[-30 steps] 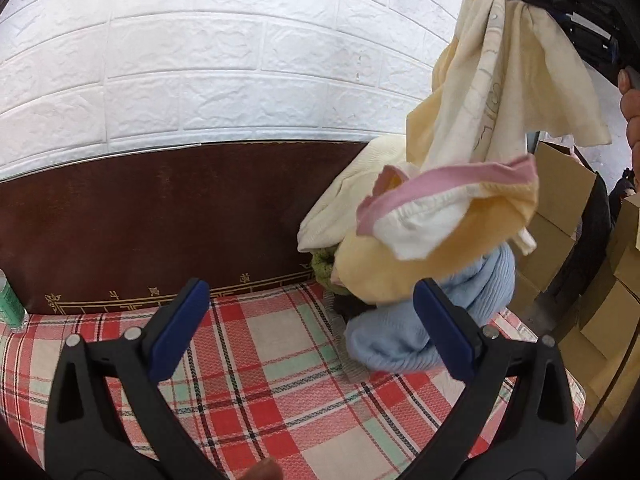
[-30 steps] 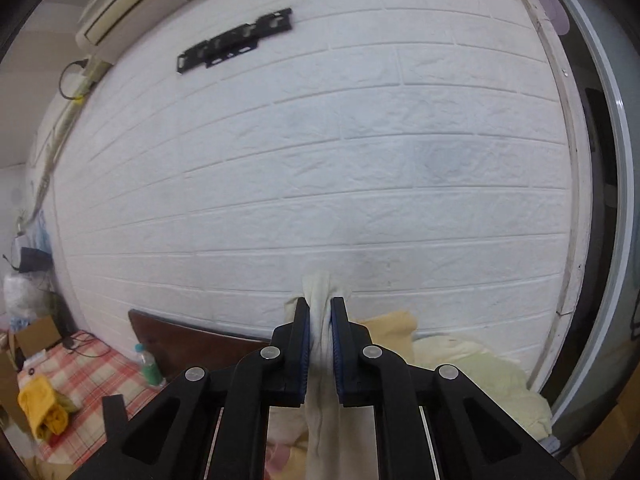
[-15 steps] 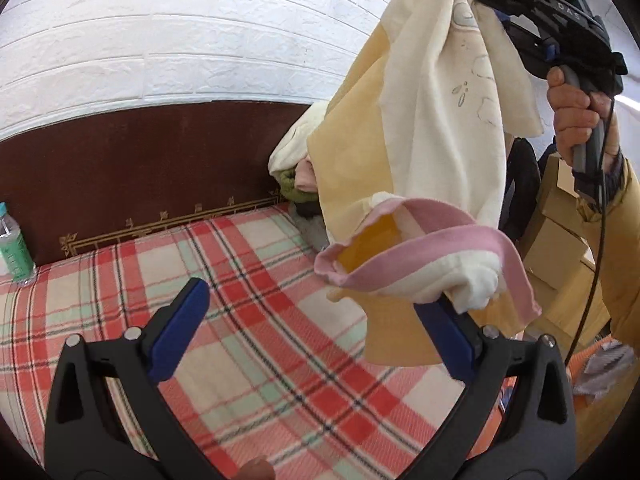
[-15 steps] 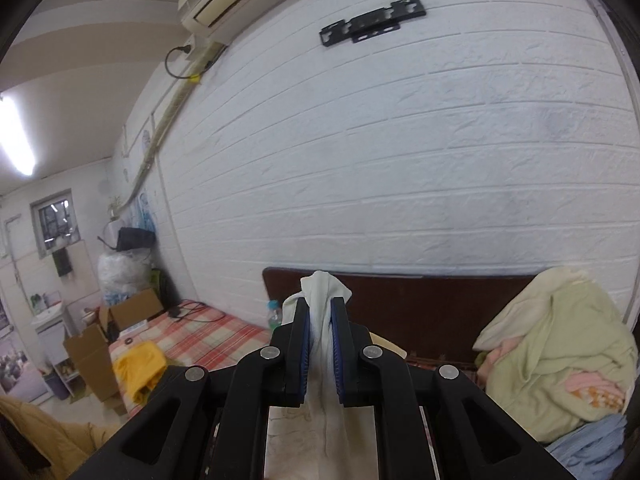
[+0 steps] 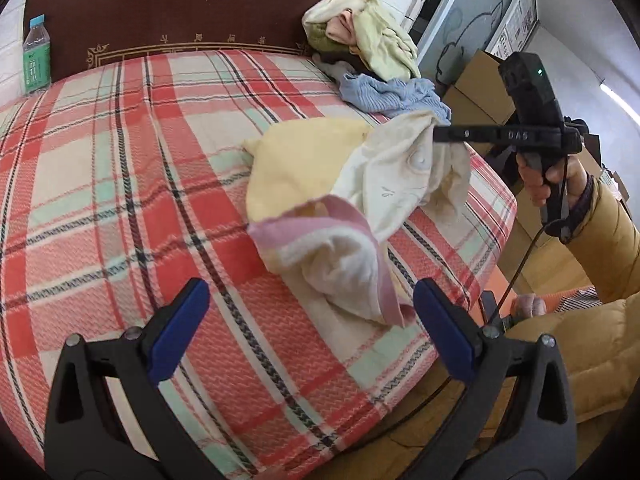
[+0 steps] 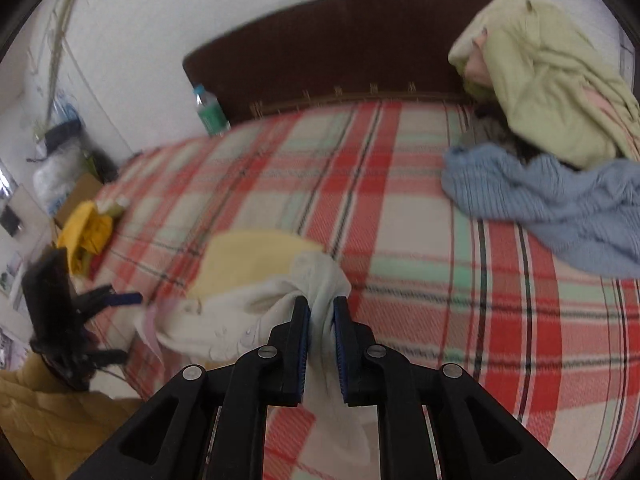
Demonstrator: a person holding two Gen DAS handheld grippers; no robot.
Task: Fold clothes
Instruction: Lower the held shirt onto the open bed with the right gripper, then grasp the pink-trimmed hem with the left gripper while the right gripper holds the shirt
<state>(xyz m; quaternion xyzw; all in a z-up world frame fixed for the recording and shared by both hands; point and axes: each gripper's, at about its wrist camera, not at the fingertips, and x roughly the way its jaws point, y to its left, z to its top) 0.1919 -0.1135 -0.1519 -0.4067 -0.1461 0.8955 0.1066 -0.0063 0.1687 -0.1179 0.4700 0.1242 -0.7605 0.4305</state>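
Note:
A cream and yellow garment [image 5: 320,176] with a pink band lies crumpled on the plaid bed [image 5: 120,160], near its right edge. My right gripper [image 6: 321,308] is shut on a cream fold of the garment [image 6: 256,300] and holds that end just above the bed; it also shows in the left wrist view [image 5: 438,134]. My left gripper [image 5: 310,300] is open and empty, hovering just in front of the garment's pink-banded end.
A pile of clothes [image 5: 360,36] sits at the bed's far right corner, with a blue knit [image 5: 392,94] spread below it. A water bottle [image 5: 36,60] stands by the dark headboard [image 5: 180,12]. Cardboard boxes [image 5: 480,84] stand right of the bed. Yellow clothing [image 6: 86,236] lies at the bed's left edge.
My right gripper has brought the garment down from hanging high in the air onto the bed. Both views have tilted down toward the mattress.

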